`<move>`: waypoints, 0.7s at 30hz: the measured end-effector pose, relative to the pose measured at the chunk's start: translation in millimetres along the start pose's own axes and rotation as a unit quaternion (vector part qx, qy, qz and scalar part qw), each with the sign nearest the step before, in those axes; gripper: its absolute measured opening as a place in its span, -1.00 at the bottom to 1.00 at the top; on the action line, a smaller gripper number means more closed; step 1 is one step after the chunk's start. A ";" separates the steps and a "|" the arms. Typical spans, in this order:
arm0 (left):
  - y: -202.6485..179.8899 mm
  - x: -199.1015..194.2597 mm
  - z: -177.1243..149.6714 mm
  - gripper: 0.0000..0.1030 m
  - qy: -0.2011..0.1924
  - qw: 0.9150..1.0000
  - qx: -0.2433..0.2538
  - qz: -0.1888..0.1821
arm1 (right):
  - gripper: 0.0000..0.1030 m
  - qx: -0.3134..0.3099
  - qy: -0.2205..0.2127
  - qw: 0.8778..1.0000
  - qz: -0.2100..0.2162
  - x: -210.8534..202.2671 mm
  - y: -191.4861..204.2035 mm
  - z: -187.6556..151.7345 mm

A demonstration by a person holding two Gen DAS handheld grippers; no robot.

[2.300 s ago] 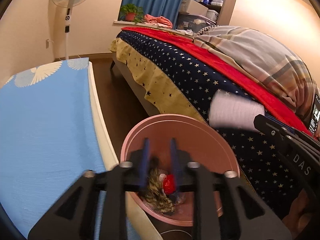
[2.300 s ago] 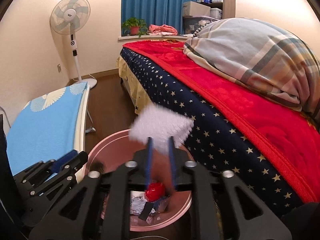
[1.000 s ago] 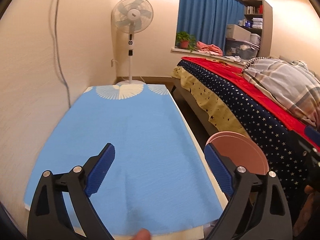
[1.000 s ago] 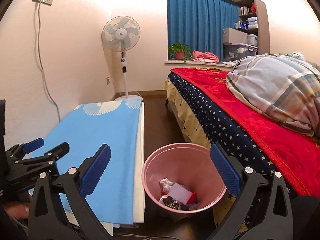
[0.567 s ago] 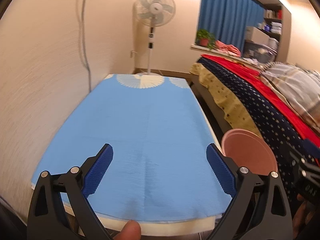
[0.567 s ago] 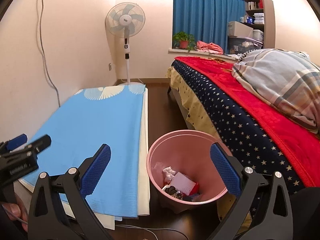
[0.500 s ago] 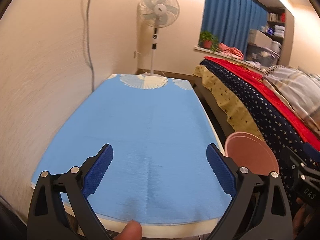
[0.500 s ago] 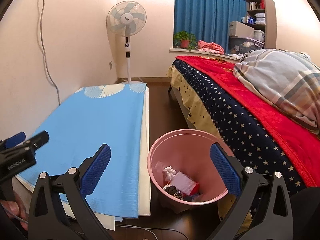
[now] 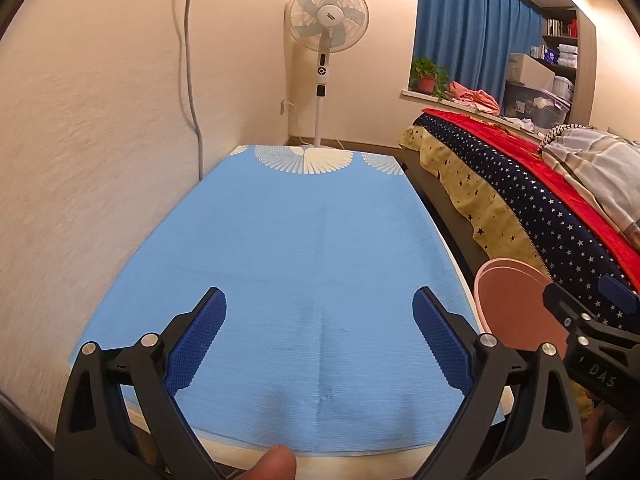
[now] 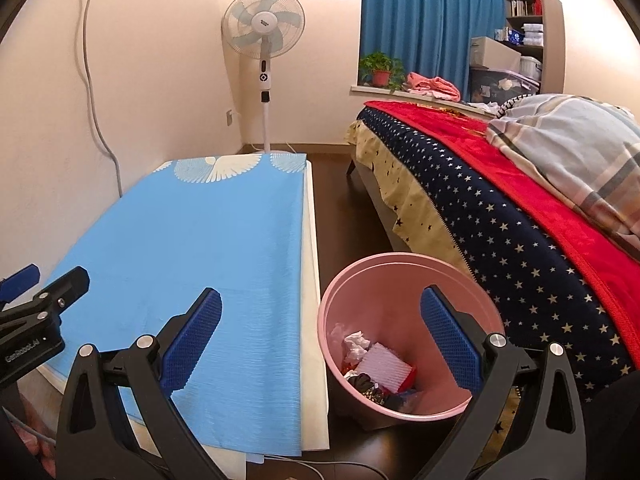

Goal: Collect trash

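Trash [image 10: 376,364], crumpled paper and a ribbed white pad, lies in our round pink plastic bin [image 10: 404,264] beside the blue-clothed tabletop [image 9: 304,248]. Our left gripper [image 9: 320,344] and right gripper [image 10: 320,340] gape empty.

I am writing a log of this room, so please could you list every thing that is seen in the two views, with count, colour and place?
bin: one, pink, on the floor between table and bed
trash: several pieces, white, red and dark, inside the bin
table: one, white, along the wall
cloth: one, light blue with white fan pattern, covering the table
fan: one, white, standing past the table's far end
bed: one, starry navy and red covers, on the right
duvet: one, striped grey, on the bed
plant: one, green in red pot, on the sill
curtain: blue, at the window
left gripper: black with blue pads, open over the cloth
right gripper: same, open above the bin
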State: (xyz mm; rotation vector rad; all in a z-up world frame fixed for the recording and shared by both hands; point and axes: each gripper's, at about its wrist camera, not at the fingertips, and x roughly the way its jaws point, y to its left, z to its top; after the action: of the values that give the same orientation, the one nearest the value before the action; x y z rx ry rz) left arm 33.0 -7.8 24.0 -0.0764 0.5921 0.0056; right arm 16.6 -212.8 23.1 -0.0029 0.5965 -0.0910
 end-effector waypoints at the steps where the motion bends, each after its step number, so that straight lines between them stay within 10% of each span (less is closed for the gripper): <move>1: 0.2 -0.5 -0.4 0.78 0.000 1.000 0.000 0.001 | 0.90 0.001 0.001 1.000 0.000 0.5 -0.3 -0.8; 21: -3.2 -3.9 -4.9 0.78 -0.003 1.000 0.007 -0.003 | 0.90 0.002 -0.007 1.000 -0.006 -5.7 -1.9 0.4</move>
State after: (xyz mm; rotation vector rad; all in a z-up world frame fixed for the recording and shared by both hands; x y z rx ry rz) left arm 27.1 -11.3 22.3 -0.0655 0.5853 -0.0038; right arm 12.0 -214.2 26.7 -0.0031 0.5824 -0.1029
